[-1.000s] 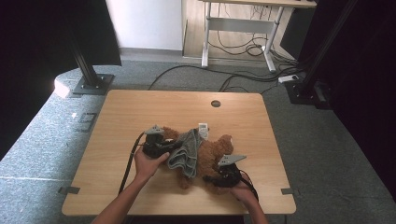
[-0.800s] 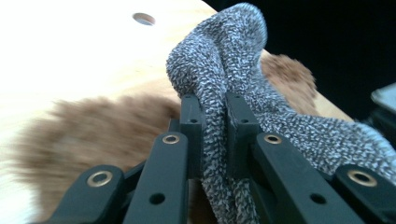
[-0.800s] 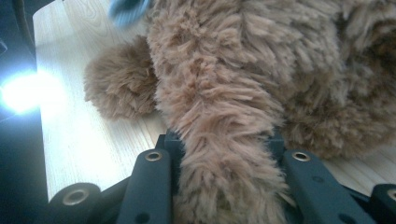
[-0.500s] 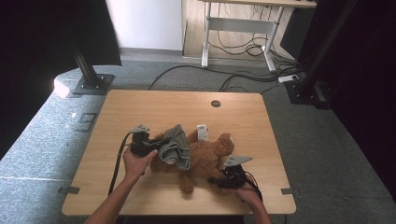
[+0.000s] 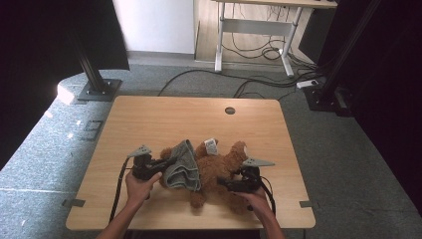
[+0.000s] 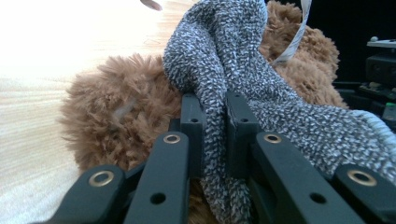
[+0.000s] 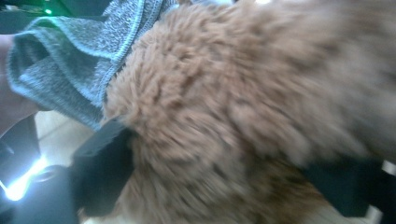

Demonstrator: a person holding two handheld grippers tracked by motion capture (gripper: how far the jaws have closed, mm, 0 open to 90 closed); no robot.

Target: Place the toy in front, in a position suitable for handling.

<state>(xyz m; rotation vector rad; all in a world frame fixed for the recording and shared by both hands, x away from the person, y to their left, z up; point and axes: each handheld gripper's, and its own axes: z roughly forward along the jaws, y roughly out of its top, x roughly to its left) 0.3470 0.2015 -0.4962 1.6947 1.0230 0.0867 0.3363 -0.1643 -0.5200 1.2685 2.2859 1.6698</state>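
Both hands low, forearms reaching in.
My left gripper [image 5: 166, 163] clamps tight; my right gripper's [image 5: 224, 183] jaws have just been opening wide.

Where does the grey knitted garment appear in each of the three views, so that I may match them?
High view: grey knitted garment left of centre, on the brown teddy bear.
Left gripper view: centre, pinched between the left gripper jaws.
Right gripper view: upper left corner.
Shared landmark: the bear's brown fur.
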